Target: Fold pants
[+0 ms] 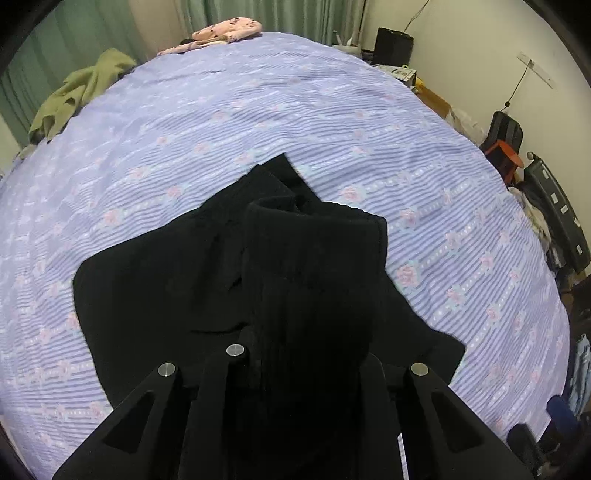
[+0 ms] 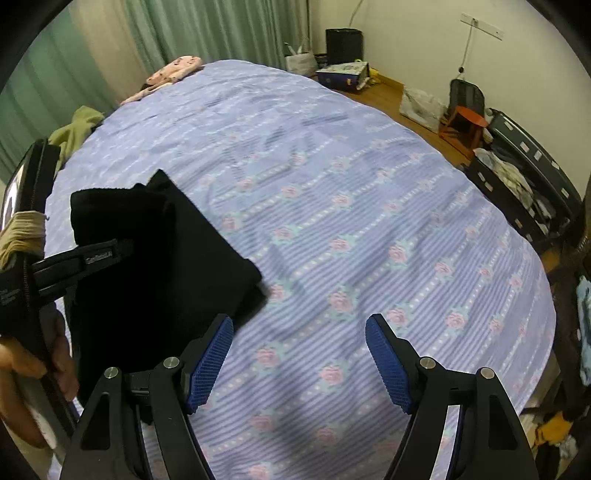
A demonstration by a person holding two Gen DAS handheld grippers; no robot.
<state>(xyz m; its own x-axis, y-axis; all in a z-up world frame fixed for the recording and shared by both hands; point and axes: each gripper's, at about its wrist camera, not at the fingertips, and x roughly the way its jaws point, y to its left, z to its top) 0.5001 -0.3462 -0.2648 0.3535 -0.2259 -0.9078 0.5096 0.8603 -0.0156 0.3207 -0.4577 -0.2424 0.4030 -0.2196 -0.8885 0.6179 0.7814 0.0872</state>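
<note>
Pinching a bunched fold of the black pants at lower centre, the left hand-held gripper lifts it over the bed to double the cloth, while the right hand-held gripper hangs spread and empty beside them.

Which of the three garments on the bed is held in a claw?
The black pants: the left claw is shut on their fabric, whereas the green garment and the pink garment lie untouched at the far edge.
</note>
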